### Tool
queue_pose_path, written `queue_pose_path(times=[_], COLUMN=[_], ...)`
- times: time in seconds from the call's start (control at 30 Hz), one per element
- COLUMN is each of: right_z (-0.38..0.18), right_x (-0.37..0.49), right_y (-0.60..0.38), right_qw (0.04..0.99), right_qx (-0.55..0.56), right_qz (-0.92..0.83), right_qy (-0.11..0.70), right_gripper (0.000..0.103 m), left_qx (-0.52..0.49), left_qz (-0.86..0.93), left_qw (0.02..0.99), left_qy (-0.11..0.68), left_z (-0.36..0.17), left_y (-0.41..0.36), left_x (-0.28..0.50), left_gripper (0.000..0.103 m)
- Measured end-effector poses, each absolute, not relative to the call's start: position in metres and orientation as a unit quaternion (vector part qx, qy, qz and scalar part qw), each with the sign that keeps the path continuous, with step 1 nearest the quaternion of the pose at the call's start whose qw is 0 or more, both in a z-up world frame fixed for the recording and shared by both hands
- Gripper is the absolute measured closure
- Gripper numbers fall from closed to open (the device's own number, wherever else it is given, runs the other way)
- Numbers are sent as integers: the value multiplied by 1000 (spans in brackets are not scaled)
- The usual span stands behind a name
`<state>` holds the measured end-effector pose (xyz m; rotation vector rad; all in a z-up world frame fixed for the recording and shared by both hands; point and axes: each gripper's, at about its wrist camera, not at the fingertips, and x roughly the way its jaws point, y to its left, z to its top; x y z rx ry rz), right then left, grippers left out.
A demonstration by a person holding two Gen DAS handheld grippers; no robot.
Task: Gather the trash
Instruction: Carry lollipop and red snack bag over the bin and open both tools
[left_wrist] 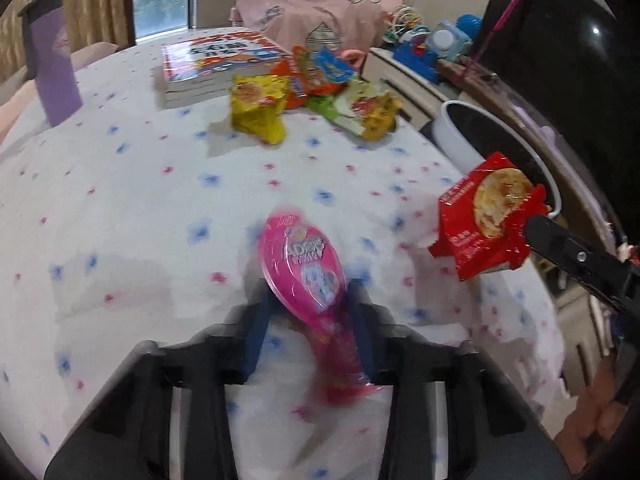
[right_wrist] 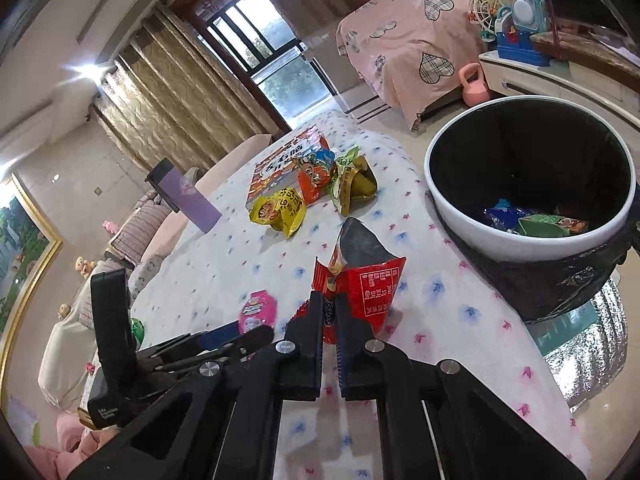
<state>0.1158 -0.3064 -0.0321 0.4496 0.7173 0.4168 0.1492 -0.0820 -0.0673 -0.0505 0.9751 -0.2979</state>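
A pink wrapper (left_wrist: 304, 264) lies on the flowered tablecloth (left_wrist: 140, 208) between the fingers of my left gripper (left_wrist: 310, 300), which stands open around it. It also shows in the right wrist view (right_wrist: 258, 310). My right gripper (right_wrist: 330, 312) is shut on a red snack wrapper (right_wrist: 370, 284) and holds it above the table; in the left wrist view the red wrapper (left_wrist: 488, 216) hangs beside the white bin (left_wrist: 464, 136). The bin (right_wrist: 460, 208), lined with a black bag, holds a few wrappers. A yellow wrapper (left_wrist: 260, 106), an orange one (left_wrist: 304, 80) and a green-yellow one (left_wrist: 368, 112) lie at the table's far side.
A stack of books (left_wrist: 208, 64) sits behind the wrappers. A purple box (left_wrist: 54, 76) stands at the far left of the table. A pink covered piece of furniture (left_wrist: 316, 0), toys on a white cabinet (left_wrist: 424, 44) and a pink kettlebell (right_wrist: 474, 88) lie beyond.
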Motion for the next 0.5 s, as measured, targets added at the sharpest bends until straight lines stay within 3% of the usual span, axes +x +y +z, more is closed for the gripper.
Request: queue_pose_path(times=[0.5], right_z=[-5], right_x=[110], right_y=[-348], right_qw=[910], right_qx=[217], right_qz=[180], right_qy=[305], right_gripper=[99], left_qx=[-34], left_qz=[-206], left_qw=[878], left_qy=[432], left_z=[-25], left_y=[-122], left_x=[155], left_gripper=[89])
